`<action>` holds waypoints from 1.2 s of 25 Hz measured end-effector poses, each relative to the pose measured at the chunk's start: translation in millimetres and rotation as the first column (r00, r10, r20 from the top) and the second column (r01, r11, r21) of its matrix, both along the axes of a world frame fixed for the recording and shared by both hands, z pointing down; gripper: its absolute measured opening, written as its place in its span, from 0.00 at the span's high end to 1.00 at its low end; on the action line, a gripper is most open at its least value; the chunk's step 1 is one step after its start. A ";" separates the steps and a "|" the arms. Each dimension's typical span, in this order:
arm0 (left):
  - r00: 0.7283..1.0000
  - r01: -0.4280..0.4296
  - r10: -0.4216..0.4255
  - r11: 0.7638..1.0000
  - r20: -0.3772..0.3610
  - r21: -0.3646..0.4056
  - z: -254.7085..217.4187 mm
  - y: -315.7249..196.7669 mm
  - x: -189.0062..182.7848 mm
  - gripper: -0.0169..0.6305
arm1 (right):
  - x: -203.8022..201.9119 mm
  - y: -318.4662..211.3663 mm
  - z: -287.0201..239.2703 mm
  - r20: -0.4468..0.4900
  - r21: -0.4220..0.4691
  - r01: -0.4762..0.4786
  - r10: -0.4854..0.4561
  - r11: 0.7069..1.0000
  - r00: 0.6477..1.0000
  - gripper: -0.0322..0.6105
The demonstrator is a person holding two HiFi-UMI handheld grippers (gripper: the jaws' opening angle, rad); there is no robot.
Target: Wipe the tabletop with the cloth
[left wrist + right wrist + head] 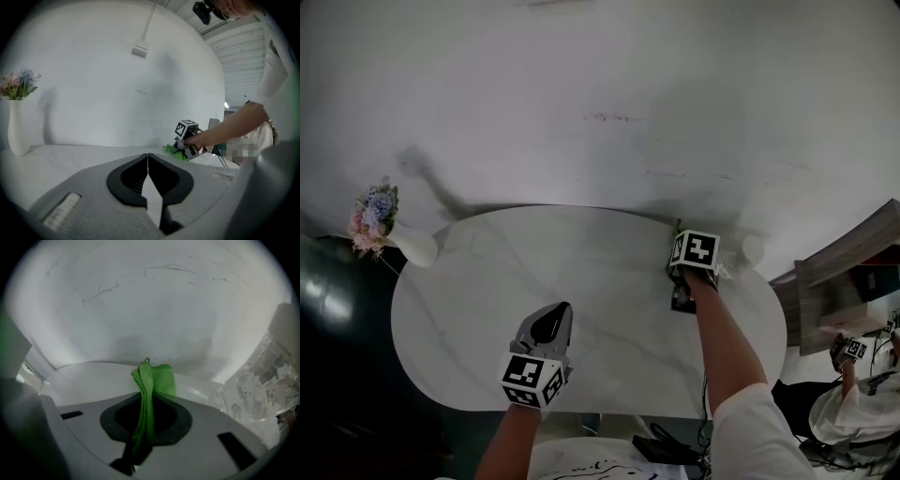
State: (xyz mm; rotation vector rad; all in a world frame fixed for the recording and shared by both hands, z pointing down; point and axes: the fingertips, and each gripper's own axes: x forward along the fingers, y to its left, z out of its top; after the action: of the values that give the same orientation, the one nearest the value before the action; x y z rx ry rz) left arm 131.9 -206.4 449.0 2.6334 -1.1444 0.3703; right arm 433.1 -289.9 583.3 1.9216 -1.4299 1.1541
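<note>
The green cloth (pixel 151 380) hangs folded between the jaws of my right gripper (pixel 147 401), which is shut on it; its far end lies on the white tabletop (pixel 89 373). In the head view, the right gripper (pixel 685 242) is at the table's far right edge, with only a sliver of cloth (pixel 678 226) showing past its marker cube. My left gripper (pixel 551 321) hovers over the near middle of the oval table (pixel 487 281), shut and holding nothing. The left gripper view shows its jaws (pixel 148 157) closed together, with the right gripper (pixel 187 137) and the cloth (pixel 174 152) ahead.
A white vase of flowers (pixel 389 230) stands at the table's far left edge, also in the left gripper view (pixel 18 126). A clear container (pixel 265 385) sits right of the cloth. A white wall runs behind the table. Wooden furniture (pixel 853 262) and another person stand at the right.
</note>
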 end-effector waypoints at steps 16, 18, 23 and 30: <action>0.998 0.007 -0.007 1.000 -0.058 -0.009 -6.7 -45.1 -60.9 0.95 | -33.0 -12.5 -1.6 0.043 0.004 -0.041 0.041 0.999 0.998 0.89; 0.998 0.006 -0.006 1.000 -0.064 -0.009 -7.4 -50.9 -67.4 0.95 | -41.8 -14.5 -1.0 0.065 0.009 -0.051 0.050 0.999 0.997 0.89; 0.996 0.008 -0.009 1.000 -0.084 -0.011 -9.5 -62.3 -83.0 0.95 | -54.2 -17.9 -0.4 0.077 0.006 -0.078 0.078 0.997 0.994 0.89; 0.994 0.017 -0.020 0.999 -0.103 -0.029 -5.4 -72.9 -106.6 0.95 | -71.5 -24.1 -1.3 0.088 0.015 -0.113 0.111 0.994 0.990 0.89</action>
State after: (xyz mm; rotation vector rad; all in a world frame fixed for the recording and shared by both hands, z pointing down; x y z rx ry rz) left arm 25.3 -279.3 443.6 2.5831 -1.1221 0.2418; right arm 361.6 -314.1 582.0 2.0100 -1.3979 1.2940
